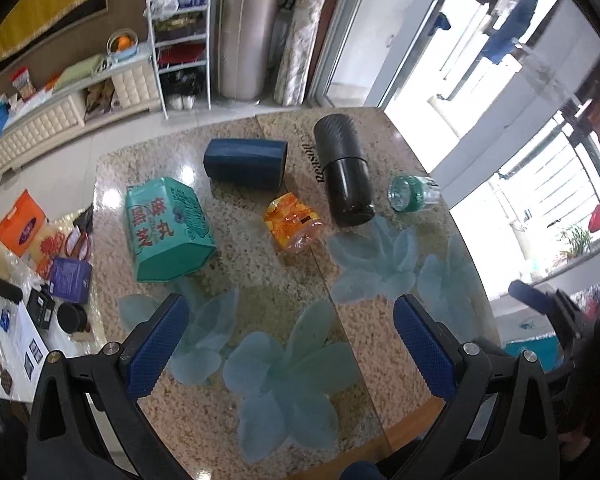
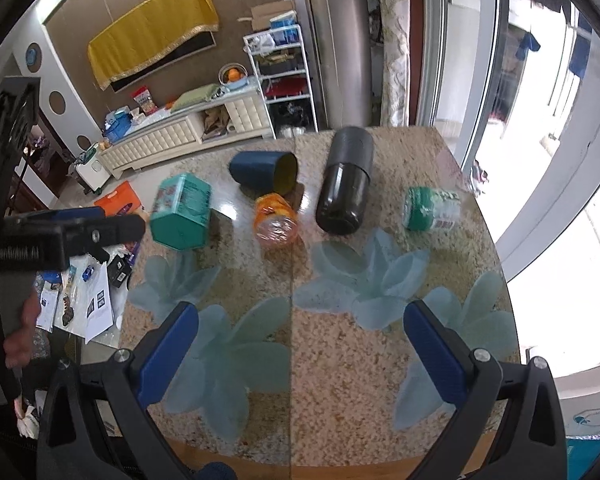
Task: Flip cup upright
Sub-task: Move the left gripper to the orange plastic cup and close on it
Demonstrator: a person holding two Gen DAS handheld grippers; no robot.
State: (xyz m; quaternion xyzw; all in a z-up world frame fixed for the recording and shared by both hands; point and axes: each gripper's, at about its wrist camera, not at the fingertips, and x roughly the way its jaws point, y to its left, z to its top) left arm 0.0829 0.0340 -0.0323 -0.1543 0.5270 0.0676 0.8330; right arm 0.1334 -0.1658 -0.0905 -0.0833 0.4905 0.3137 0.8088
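A dark blue cup [image 1: 245, 163] lies on its side at the far middle of the granite table [image 1: 260, 304], mouth to the right; the right wrist view [image 2: 265, 171] shows its yellow-green inside. My left gripper [image 1: 292, 320] is open and empty, held above the near part of the table, well short of the cup. My right gripper [image 2: 300, 328] is also open and empty above the near table. The left gripper's body also shows at the left edge of the right wrist view [image 2: 60, 236].
On the table lie a teal hexagonal box [image 1: 168, 228], an orange plastic jar [image 1: 294, 222], a black cylinder flask [image 1: 344, 170] and a green-capped clear jar [image 1: 412, 192], all on their sides. The table's edge runs on the right by windows. A cluttered low table [image 1: 32, 280] stands left.
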